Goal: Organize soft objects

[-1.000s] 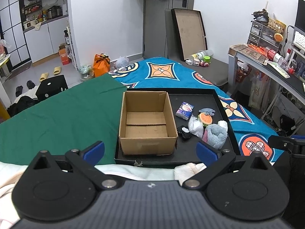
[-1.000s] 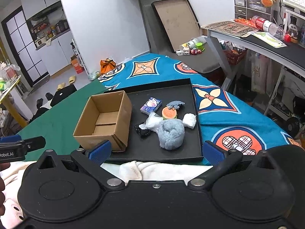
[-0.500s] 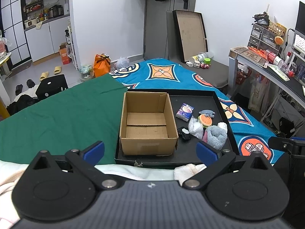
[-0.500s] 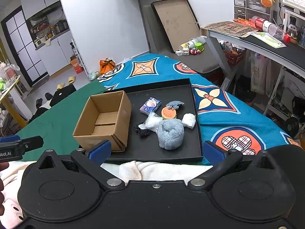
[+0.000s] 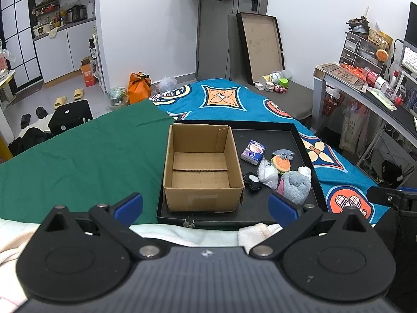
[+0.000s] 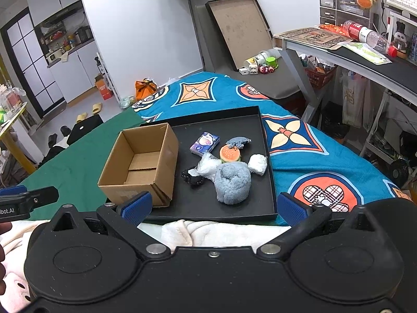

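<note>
I see the bed w/ green cloth (image 5: 78,161) and blue patterned cover (image 6: 299,135), black tray (image 6: 208,208) on top. Cardboard box (image 5: 200,167) sits in tray's left part, nothing in it. Soft stuff piled just right of box: grey-blue plush (image 6: 233,182), clear bag (image 6: 208,165), white wad (image 6: 257,164), burger squishy (image 6: 230,153), tissue pack (image 6: 204,143), small black item (image 6: 192,177). My left gripper (image 5: 204,206) and right gripper (image 6: 213,206) both spread wide, holding nothing, short of the tray.

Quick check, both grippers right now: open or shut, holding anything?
Left gripper: open, holding nothing.
Right gripper: open, holding nothing.
</note>
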The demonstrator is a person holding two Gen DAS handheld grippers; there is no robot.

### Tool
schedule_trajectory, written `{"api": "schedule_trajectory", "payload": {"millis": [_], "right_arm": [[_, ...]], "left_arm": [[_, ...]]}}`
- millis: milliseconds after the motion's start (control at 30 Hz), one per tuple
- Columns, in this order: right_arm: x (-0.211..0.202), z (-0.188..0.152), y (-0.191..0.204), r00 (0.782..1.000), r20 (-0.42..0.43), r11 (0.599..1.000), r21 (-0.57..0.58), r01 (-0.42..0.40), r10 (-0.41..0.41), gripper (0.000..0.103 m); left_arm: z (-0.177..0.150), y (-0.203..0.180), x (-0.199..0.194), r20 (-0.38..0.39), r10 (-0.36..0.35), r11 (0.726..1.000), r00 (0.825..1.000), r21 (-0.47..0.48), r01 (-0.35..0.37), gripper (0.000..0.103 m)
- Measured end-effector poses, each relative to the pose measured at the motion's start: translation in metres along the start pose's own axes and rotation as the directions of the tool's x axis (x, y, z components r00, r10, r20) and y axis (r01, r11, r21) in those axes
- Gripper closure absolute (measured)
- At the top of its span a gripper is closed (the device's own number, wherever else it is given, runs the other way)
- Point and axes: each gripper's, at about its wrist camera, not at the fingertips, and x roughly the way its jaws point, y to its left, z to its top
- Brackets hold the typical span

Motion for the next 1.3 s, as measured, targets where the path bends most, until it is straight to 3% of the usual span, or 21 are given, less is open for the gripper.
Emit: {"api": "schedule_trajectory", "payload": {"millis": [933,1300], "right_arm": [[0.055,0.006,-0.015,0.998,-0.062,1.0,0.013,0.003,-0.002,0.0],[0.08,0.011,-0.022,0.998,-0.058,0.999,0.0,-0.04,0.04,0.0]], "left_arm": [[0.003,0.012,0.059,-0.06,0.054,0.998,0.997,-0.012,-0.055,0.001],[0.007,0.016,0.09,-0.081,0.093,0.995,0.992,-0.012,-0.094,0.001]]}}
